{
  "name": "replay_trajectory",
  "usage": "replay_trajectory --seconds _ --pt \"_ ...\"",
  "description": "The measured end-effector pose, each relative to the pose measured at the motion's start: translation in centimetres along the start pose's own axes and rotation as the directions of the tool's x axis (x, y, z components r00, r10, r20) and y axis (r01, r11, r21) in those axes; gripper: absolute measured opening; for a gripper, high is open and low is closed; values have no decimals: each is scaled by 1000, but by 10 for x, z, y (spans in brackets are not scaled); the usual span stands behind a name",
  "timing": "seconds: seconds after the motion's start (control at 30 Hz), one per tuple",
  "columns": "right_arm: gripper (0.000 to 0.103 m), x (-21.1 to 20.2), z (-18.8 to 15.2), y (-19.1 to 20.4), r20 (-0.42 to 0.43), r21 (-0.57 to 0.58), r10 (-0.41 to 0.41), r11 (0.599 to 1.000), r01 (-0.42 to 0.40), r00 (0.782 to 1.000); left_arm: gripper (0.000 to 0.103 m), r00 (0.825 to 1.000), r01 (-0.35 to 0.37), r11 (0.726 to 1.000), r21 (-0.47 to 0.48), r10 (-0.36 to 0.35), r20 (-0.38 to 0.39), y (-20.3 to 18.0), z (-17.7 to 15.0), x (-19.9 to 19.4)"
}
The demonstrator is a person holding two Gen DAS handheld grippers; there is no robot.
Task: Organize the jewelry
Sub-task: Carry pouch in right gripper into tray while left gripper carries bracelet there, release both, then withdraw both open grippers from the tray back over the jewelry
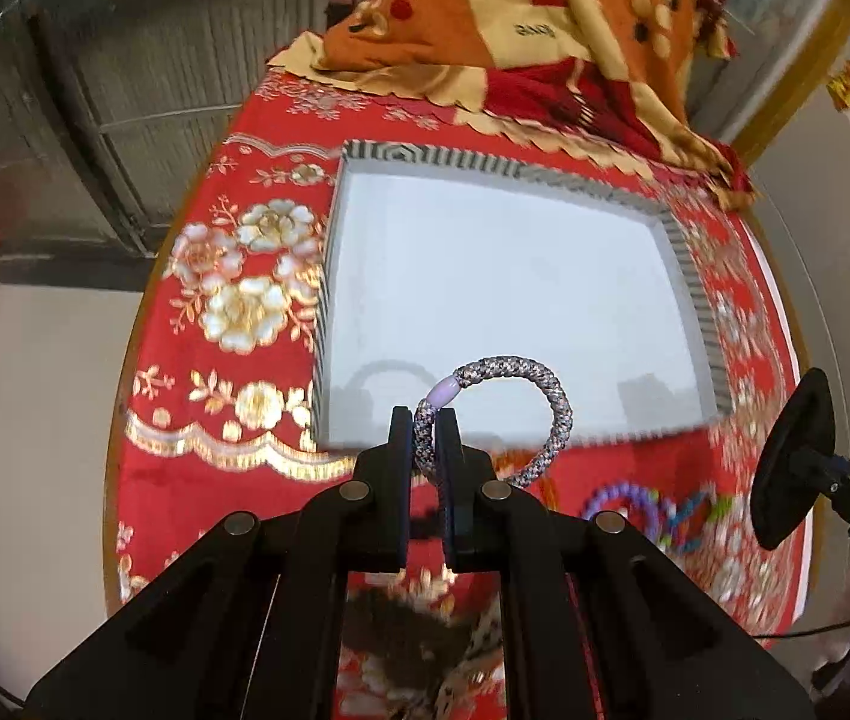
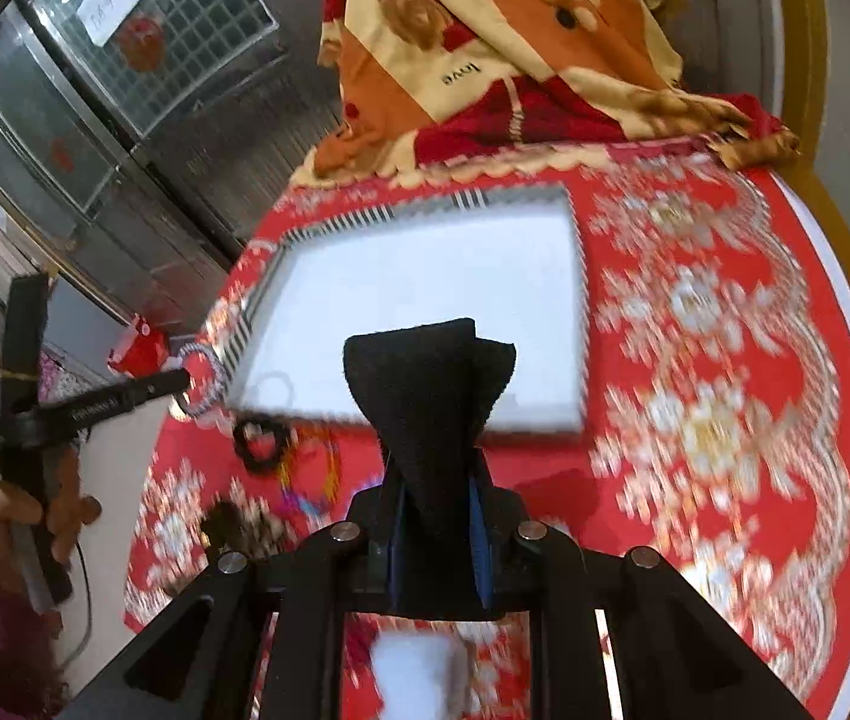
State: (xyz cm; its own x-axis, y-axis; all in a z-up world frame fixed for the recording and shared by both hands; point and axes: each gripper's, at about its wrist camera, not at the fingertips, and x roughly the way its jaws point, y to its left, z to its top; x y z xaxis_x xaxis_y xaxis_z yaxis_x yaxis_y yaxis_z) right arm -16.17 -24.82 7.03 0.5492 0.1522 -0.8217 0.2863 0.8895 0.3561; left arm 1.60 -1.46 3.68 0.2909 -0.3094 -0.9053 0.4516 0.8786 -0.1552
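Note:
My left gripper (image 1: 423, 423) is shut on a grey braided bracelet (image 1: 554, 414) with a lilac bead, which hangs over the near edge of the white-floored box (image 1: 509, 165) with a striped rim. In the right wrist view the left gripper (image 2: 183, 383) holds that bracelet (image 2: 216, 373) beside the box's left corner (image 2: 245, 330). A black fuzzy fabric piece (image 2: 431, 384) stands up from my right gripper (image 2: 434, 474), which is shut on it above the red cloth in front of the box. It also shows in the left wrist view as the black fabric piece (image 1: 791, 462), far right.
A red tablecloth (image 1: 197, 480) with gold flowers covers the round table. A folded orange blanket (image 2: 485, 60) lies behind the box. On the cloth near the box lie a black scrunchie (image 2: 260, 438), coloured bead strings (image 1: 653, 510) and a white item (image 2: 419, 672). A hand (image 2: 11, 510) grips the left handle.

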Motion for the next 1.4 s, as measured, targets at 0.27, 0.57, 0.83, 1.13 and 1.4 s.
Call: replay_trajectory --seconds 0.27,0.57,0.83,1.13,1.4 --pt "17 64 77 11 -21 22 67 998 -66 998 6 997 -81 993 -87 82 7 8 62 37" --pt "17 165 128 23 -110 94 135 988 -125 985 6 990 -139 977 -160 134 -43 15 104 92" --pt "18 214 139 27 -152 94 128 989 -115 980 6 984 -170 970 -171 160 -74 22 115 120" --pt "48 200 141 25 -97 79 135 989 -128 986 36 989 -141 971 -191 130 -69 24 114 120" --pt "48 141 116 27 -80 60 133 990 -128 988 39 987 -159 973 -164 158 -19 14 93 78"
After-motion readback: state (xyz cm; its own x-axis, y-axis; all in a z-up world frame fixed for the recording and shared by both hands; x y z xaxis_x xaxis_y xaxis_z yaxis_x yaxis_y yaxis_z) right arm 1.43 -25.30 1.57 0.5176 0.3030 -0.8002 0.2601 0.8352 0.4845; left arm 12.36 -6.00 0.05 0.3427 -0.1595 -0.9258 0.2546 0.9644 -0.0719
